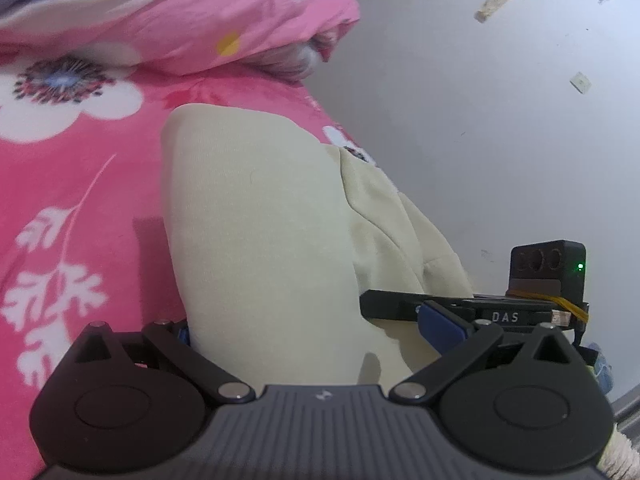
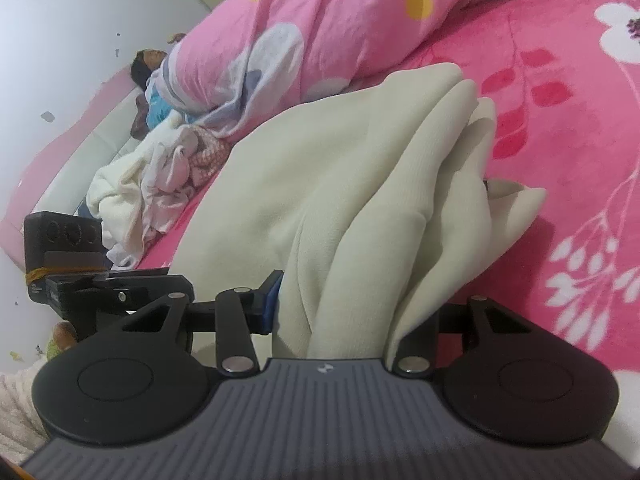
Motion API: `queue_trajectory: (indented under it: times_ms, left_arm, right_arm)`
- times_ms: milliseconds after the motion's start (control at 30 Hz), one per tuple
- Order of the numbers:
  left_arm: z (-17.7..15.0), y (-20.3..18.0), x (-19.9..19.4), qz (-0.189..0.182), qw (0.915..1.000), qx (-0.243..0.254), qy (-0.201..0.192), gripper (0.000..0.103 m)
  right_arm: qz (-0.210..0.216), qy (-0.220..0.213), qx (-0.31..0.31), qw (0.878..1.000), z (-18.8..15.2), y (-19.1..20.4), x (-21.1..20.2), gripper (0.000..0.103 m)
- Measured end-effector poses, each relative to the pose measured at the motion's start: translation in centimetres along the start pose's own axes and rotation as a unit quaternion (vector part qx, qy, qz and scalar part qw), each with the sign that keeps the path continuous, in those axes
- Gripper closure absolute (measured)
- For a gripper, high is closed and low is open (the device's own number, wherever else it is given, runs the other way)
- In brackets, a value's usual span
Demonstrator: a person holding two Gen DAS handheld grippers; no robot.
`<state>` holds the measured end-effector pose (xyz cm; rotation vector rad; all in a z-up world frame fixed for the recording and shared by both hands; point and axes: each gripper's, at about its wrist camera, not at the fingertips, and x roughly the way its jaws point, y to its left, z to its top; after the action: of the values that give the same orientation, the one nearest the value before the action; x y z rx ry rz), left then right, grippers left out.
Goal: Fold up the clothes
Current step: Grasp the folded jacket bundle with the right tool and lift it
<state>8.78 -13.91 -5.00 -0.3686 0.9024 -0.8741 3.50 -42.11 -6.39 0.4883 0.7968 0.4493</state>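
Note:
A cream garment (image 1: 256,216) lies on the pink flowered bedspread (image 1: 80,184), partly folded, its edge hanging toward the bed side. My left gripper (image 1: 308,332) has the cloth between its fingers; one blue pad (image 1: 440,326) shows on the right and the other is mostly hidden by fabric. In the right wrist view the same cream garment (image 2: 340,184) is bunched in thick folds. My right gripper (image 2: 340,304) is shut on these folds; its left blue pad (image 2: 272,296) presses the cloth and the right finger is hidden under it.
A rolled pink quilt (image 1: 192,12) lies at the back of the bed, also in the right wrist view (image 2: 340,20). A pile of pale clothes (image 2: 148,192) and a doll (image 2: 148,72) lie near the headboard. A white wall (image 1: 500,120) borders the bed.

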Motion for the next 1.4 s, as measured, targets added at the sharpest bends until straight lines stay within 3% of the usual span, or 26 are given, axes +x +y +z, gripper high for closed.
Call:
queue_trajectory:
  times_ms: [200,400,600,800,1067,1400]
  left_arm:
    - [2.6,-2.5,1.0,-0.029,0.9994,0.013,-0.011,0.001]
    - [7.5,-4.7,3.4,-0.070,0.9969,0.019,-0.032,0.001]
    - [13.5,-6.2,10.1,-0.095,0.9940,0.035,-0.040,0.001]
    - [18.4,-6.7,19.4,-0.115,0.9912,0.042,-0.050,0.001]
    - [20.6,-5.8,30.8,-0.141,0.9892,0.015,-0.036,0.001]
    - [18.8,-4.8,37.4,-0.130,0.9911,0.030,-0.004,0.001]
  right_arm:
    - [-0.024,-0.021,-0.024,0.999,2.1,0.4,-3.1,0.059]
    - [-0.052,-0.044,-0.068,0.995,7.8,0.0,-6.2,0.059]
    - [-0.076,-0.058,-0.101,0.990,14.7,-3.6,-8.5,0.058]
    - [-0.105,-0.071,-0.123,0.984,20.2,-11.1,-9.6,0.058]
    - [-0.144,-0.054,-0.123,0.980,24.0,-21.1,-9.0,0.058]
    - [-0.129,0.004,-0.097,0.987,24.4,-29.4,-6.1,0.055]
